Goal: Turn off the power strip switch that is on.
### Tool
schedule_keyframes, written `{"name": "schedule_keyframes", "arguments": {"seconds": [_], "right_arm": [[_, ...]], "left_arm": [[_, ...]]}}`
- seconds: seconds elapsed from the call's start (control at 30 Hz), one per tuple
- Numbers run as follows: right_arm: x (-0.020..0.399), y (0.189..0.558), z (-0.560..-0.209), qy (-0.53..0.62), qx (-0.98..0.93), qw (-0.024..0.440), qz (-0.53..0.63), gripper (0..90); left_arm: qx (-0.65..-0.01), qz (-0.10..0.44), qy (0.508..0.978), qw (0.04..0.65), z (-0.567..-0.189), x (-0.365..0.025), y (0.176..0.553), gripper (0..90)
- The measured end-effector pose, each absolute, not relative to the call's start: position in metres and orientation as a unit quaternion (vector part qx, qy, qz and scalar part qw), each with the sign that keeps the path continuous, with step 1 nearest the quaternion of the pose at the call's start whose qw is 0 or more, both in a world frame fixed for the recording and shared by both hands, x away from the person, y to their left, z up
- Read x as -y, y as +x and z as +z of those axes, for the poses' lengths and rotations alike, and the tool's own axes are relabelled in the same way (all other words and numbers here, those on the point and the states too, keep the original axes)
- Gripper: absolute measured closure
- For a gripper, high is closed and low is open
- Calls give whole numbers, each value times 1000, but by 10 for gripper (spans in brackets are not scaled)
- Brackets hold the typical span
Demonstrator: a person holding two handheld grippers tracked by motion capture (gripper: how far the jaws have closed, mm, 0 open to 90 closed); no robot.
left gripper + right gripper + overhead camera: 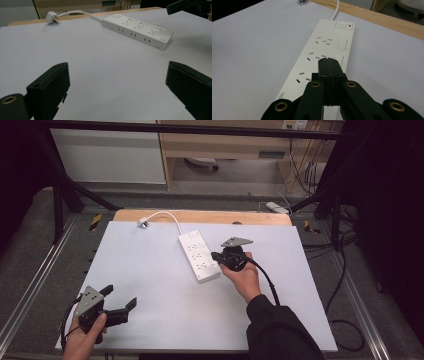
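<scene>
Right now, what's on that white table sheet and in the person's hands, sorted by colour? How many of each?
White: 1, the power strip, with its cord and plug attached.
Black: 2, the left gripper, jaws open, and the right gripper, jaws shut with nothing between them, poised over the strip.
Total: 3 things.

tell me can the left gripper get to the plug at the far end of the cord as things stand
Probably yes: the left gripper is open, with bare mat up to the plug; the power strip lies off to one side.
</scene>
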State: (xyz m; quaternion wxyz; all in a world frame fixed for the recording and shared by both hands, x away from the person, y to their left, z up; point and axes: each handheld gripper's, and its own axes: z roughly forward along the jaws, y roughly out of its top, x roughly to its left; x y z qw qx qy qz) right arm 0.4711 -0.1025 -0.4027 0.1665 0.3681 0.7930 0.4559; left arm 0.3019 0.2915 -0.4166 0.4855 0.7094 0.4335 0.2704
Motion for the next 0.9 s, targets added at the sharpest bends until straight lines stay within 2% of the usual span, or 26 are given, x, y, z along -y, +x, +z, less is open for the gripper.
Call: {"name": "schedule_keyframes", "arguments": {"seconds": [0.9], "right_arm": [[99, 480, -425, 386, -795, 162, 439, 900]], "left_arm": [[-432, 269, 709, 487, -416, -291, 302, 51]]}}
